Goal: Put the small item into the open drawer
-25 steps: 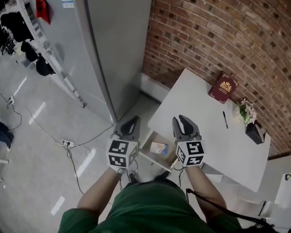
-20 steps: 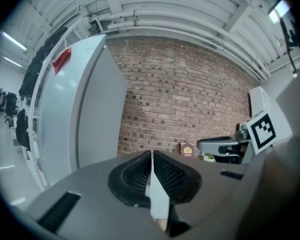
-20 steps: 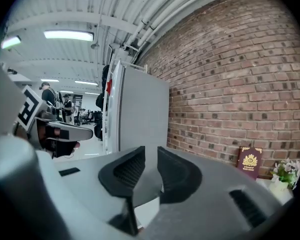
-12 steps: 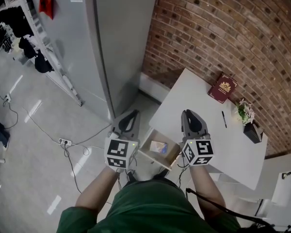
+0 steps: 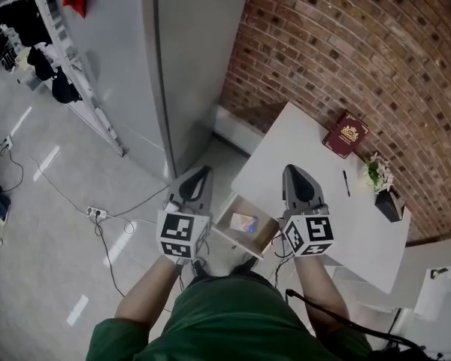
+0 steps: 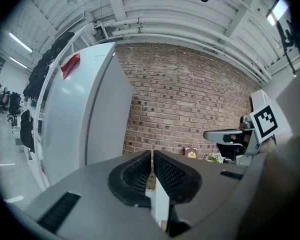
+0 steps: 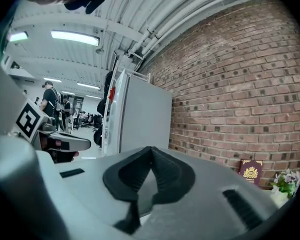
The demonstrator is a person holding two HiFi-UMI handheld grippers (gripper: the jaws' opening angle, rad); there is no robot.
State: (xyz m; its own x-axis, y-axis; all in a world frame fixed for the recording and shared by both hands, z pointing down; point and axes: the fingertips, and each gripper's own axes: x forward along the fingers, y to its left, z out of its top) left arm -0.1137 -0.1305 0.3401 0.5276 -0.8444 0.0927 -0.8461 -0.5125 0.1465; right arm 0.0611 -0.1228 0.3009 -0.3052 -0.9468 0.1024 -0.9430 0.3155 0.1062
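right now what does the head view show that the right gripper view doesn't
Head view only: the open drawer with the small item inside it, and a pen on the table. Right gripper view only: ceiling lights and people far off. Both: the red book, flowers and brick wall.

left hand-held gripper (image 6: 152, 155) | jaws seemingly together, empty | brick wall (image 6: 190, 109) ahead
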